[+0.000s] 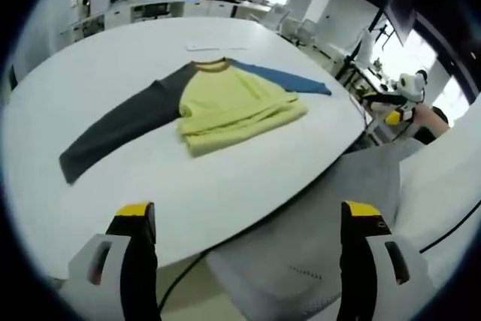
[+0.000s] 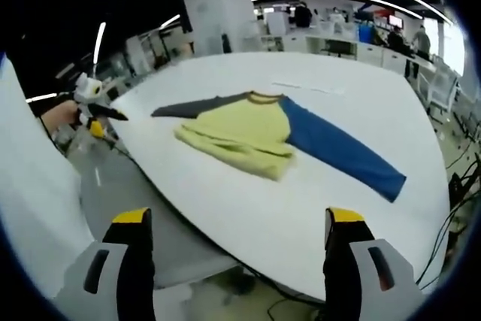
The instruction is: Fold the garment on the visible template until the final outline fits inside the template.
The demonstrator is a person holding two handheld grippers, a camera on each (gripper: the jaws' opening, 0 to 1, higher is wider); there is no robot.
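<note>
Jaws first. Left gripper (image 1: 248,219): two yellow-tipped jaws rise at 7 and 5 o'clock in the left gripper view, set wide, nothing between them. They hang off the table (image 1: 98,73) edge, over a grey sleeve or lap (image 1: 331,208) of the person; which, cannot tell.

Right gripper (image 2: 239,223): same stance in the right gripper view, jaws wide at 7 and 5 o'clock, holding nothing, short of the table's near rim.

Shirt (image 1: 225,99) lies flat on the white round table, well apart from both grippers. Left gripper view: yellow body at centre, hem rumpled and doubled toward 6 o'clock, dark grey sleeve (image 1: 120,125) stretched to 8 o'clock, blue sleeve (image 1: 289,78) short toward 3 o'clock, its end partly folded or foreshortened. Right gripper view: blue sleeve runs long to 4 o'clock, grey sleeve to 9 o'clock, partly hidden behind the body.

Template outline: cannot make it out on the white top. Faint pale strip (image 1: 203,48) beyond the collar at 12 o'clock, too small to read.

Other gripper (image 1: 398,99) shows at 3 o'clock in the left gripper view, white with a yellow tip, with a hand (image 1: 430,116) behind it; jaw gap unreadable there. Office desks (image 1: 165,1) and people far off at 12 o'clock, blurred.
</note>
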